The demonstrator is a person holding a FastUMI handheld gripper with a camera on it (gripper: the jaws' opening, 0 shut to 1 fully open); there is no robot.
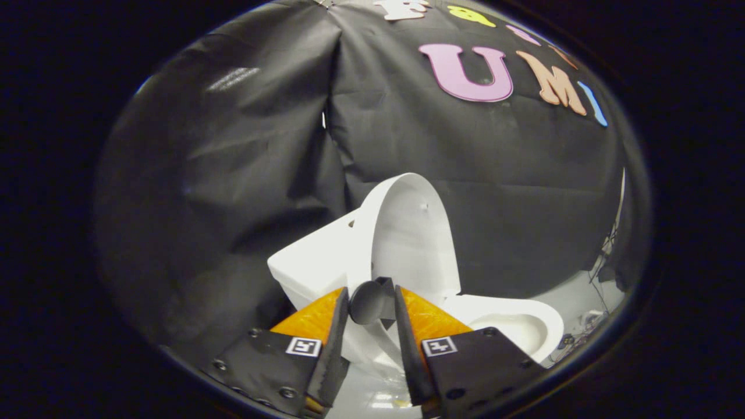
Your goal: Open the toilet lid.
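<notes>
The white toilet lid (pixel 414 233) stands raised, nearly upright, leaning back by the tank (pixel 314 262). The seat and bowl (pixel 515 326) lie uncovered beyond my right finger. A dark round knob (pixel 366 302) on a small dark bracket sits at the lid's lower edge. My gripper (pixel 371 305) has its fingertips on either side of that knob, and both seem to press on it. The lid rises just beyond the fingertips.
Black cloth walls close in behind and to the left of the toilet. A pale floor with some loose cables (pixel 599 273) shows to the right of the bowl.
</notes>
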